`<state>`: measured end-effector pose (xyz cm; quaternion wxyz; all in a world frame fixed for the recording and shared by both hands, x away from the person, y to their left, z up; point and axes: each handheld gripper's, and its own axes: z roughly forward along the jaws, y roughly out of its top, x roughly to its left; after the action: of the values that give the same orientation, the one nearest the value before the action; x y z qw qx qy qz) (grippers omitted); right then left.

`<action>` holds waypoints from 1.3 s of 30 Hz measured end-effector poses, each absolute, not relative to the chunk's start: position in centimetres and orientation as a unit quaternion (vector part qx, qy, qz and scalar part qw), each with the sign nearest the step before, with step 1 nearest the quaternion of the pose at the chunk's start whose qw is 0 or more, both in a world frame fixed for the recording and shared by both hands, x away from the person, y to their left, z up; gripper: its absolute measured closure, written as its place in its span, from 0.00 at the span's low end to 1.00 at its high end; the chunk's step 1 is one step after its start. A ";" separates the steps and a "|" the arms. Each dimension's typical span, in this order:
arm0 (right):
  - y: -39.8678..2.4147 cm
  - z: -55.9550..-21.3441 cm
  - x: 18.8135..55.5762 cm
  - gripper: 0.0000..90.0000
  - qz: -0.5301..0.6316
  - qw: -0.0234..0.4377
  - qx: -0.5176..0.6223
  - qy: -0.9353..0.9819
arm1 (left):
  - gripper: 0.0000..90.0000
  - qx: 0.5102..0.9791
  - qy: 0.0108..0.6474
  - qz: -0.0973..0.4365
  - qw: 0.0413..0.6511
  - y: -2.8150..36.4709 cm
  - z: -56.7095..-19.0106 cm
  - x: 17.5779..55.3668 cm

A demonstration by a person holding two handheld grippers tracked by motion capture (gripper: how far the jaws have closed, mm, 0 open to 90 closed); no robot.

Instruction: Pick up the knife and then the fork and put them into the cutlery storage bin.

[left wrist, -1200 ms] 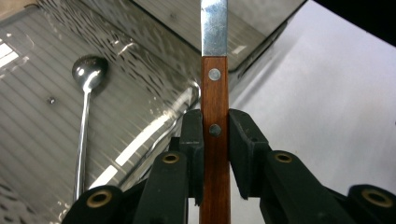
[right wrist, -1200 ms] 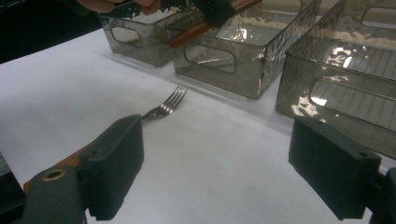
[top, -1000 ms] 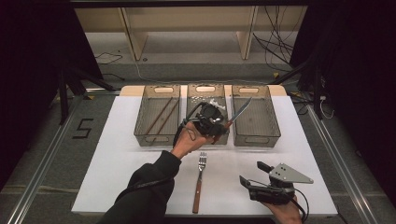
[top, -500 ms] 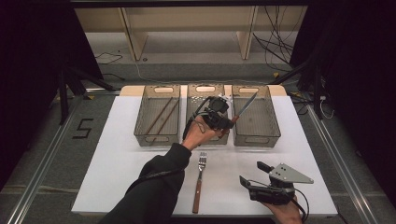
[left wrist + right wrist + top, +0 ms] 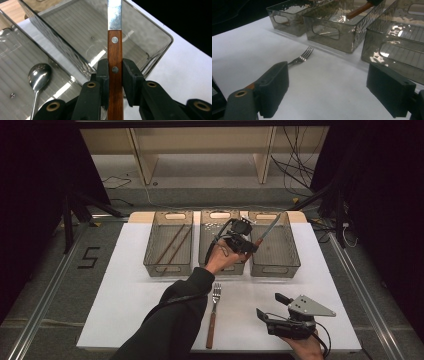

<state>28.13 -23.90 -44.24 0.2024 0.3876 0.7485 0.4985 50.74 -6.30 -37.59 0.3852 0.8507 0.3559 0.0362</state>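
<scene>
My left gripper (image 5: pixel 248 245) hovers over the seam between the middle bin (image 5: pixel 209 228) and the right bin (image 5: pixel 296 255), shut on a wooden-handled knife (image 5: pixel 268 229). The blade slants up and to the right above the right bin. In the left gripper view the jaws (image 5: pixel 115 72) clamp the knife handle (image 5: pixel 115 52), with the right bin (image 5: pixel 160 32) beneath the blade. A fork (image 5: pixel 214 312) with a wooden handle lies on the white table in front of the bins. My right gripper (image 5: pixel 270 306) rests near the front right edge, open and holding nothing (image 5: pixel 332 90).
The left bin (image 5: pixel 154 266) holds two chopsticks (image 5: pixel 173 244). A spoon (image 5: pixel 39 75) lies in the middle bin. The fork (image 5: pixel 302 57) lies just ahead of the right gripper. Shelving and cables stand beyond the table's far edge.
My left gripper has carried the knife to the right, from over the middle bin toward the right bin. The right gripper and the fork have stayed put.
</scene>
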 end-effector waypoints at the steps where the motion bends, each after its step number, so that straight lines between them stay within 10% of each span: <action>1: -23.9 -44.2 28.1 0.21 0.499 0.203 0.388 0.748 | 0.84 0.849 0.357 0.036 0.388 -6.5 -37.6 50.8; 39: -23.9 -44.2 28.1 0.21 0.503 0.198 0.385 0.748 | 0.84 0.848 0.369 0.013 0.382 -10.2 -38.9 52.3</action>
<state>28.10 -23.88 -44.22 0.1981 0.3847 0.7483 0.5027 52.31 -10.20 -38.90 0.3816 0.8476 0.3685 0.0134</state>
